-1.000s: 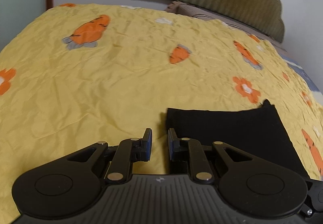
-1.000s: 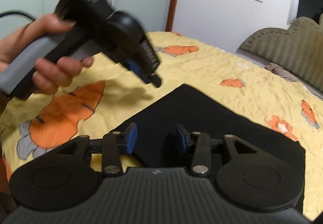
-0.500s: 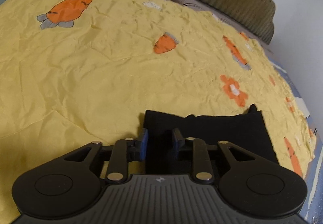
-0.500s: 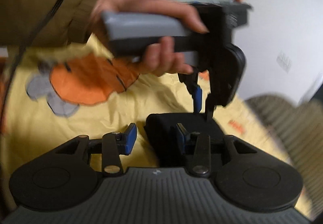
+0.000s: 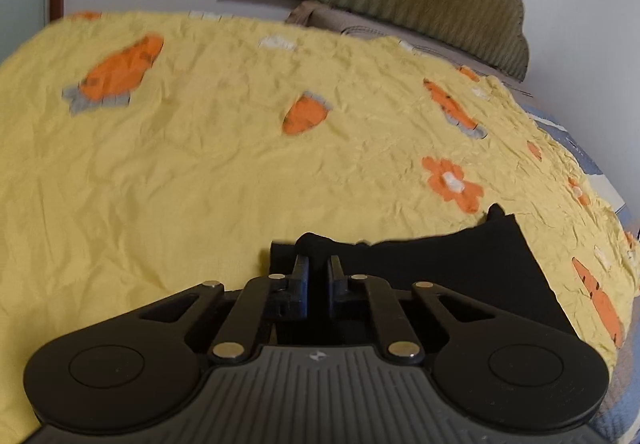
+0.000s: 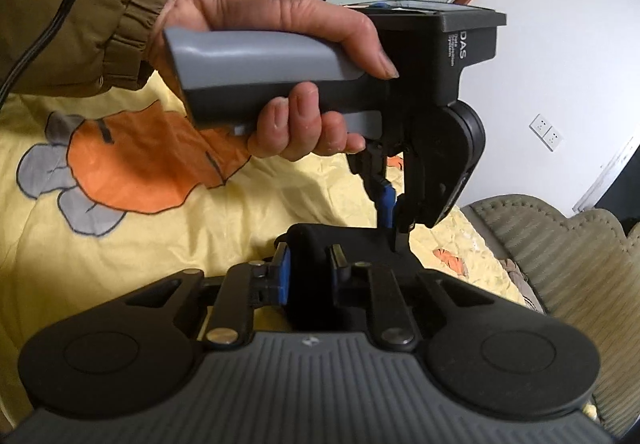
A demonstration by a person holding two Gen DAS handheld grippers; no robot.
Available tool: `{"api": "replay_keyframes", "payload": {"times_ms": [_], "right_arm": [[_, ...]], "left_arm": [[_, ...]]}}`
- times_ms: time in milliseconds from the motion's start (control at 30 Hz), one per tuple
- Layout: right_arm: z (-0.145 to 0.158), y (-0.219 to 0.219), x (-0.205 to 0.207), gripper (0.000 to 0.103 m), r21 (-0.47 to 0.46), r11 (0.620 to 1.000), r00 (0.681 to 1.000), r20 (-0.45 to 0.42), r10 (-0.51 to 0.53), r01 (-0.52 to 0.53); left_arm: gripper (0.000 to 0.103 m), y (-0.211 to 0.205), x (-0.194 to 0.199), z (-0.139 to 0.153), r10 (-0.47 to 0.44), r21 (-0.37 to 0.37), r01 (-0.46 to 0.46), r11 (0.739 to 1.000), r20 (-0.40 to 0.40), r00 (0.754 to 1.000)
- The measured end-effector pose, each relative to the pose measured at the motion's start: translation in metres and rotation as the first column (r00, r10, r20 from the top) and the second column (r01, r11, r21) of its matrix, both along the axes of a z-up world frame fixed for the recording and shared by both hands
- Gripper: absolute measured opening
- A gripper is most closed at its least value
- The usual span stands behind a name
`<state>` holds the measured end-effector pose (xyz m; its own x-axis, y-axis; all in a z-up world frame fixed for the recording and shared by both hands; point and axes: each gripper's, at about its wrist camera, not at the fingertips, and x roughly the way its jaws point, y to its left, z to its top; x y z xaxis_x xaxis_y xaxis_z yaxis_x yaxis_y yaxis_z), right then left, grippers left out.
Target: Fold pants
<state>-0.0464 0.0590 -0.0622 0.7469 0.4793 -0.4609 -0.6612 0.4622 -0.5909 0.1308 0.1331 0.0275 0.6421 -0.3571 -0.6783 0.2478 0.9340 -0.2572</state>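
Black pants [image 5: 460,264] between both tongs (pinched)

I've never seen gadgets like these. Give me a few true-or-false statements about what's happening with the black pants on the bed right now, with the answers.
1. The pants are black. True.
2. The left hand-held gripper hangs open above the bedspread. False: it is shut on a bunched edge of the pants.
3. The right hand-held gripper has a fold of the pants between its fingers. True: its jaws have just been closing on it.
4. The bedspread is plain white. False: it is yellow with orange carrots and flowers.
5. The person's hand holding the grey handle wears a glove. False: it is bare, with a brown sleeve.
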Motion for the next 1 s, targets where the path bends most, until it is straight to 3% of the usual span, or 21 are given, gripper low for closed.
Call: {"api": "replay_keyframes", "payload": {"times_ms": [100, 200, 267, 300, 400, 500, 567, 633, 733, 867, 1000], "right_arm": [[0.005, -0.003, 0.001, 0.016, 0.03, 0.999, 1.0, 0.011, -0.01, 0.01], [0.008, -0.001, 0.009, 0.016, 0.059, 0.998, 0.999, 0.028, -0.028, 0.026], [0.002, 0.005, 0.021, 0.018, 0.033, 0.999, 0.999, -0.036, -0.026, 0.027], [-0.005, 0.009, 0.025, 0.023, 0.0, 1.0, 0.996, -0.081, -0.021, 0.021], [-0.009, 0.009, 0.013, 0.027, -0.04, 0.999, 0.999, -0.052, 0.003, -0.005], [0.008, -0.007, 0.009, 0.023, 0.045, 0.999, 0.995, -0.096, -0.001, 0.005], [0.014, -0.014, 0.008, 0.024, 0.054, 0.998, 0.997, -0.078, -0.019, 0.023], [0.007, -0.012, 0.005, 0.031, -0.025, 1.0, 1.0, -0.023, -0.017, 0.017], [-0.01, -0.011, -0.004, 0.035, -0.147, 0.989, 0.998, 0.064, 0.011, -0.002], [-0.027, -0.012, -0.009, 0.042, -0.222, 0.975, 0.997, 0.062, 0.034, -0.02], [-0.04, -0.002, -0.01, 0.057, -0.293, 0.956, 0.983, 0.168, 0.071, -0.019]], "left_arm": [[0.008, -0.005, 0.002, 0.008, -0.002, 0.017, 0.001, 1.0, 0.046, 0.999], [0.008, -0.005, 0.019, -0.007, 0.02, 0.045, -0.018, 0.999, -0.031, 0.999], [0.009, -0.005, 0.022, -0.021, 0.024, 0.059, -0.02, 0.998, -0.067, 0.997], [0.012, -0.004, 0.017, -0.022, 0.013, 0.067, -0.01, 0.998, -0.045, 0.999], [0.014, 0.004, 0.004, -0.012, 0.025, 0.093, -0.027, 0.995, 0.021, 0.999], [0.014, 0.014, -0.002, -0.002, 0.081, 0.147, -0.091, 0.985, 0.071, 0.994], [0.014, 0.022, -0.005, 0.003, 0.119, 0.166, -0.131, 0.977, 0.083, 0.989], [0.014, 0.028, -0.01, 0.005, 0.142, 0.153, -0.154, 0.976, 0.083, 0.986], [0.014, 0.035, -0.019, 0.004, 0.158, 0.132, -0.165, 0.977, 0.063, 0.985], [0.015, 0.041, -0.027, -0.004, 0.179, 0.108, -0.179, 0.978, 0.015, 0.984], [0.021, 0.052, -0.033, -0.007, 0.189, 0.008, -0.189, 0.982, -0.059, 0.98]]}}
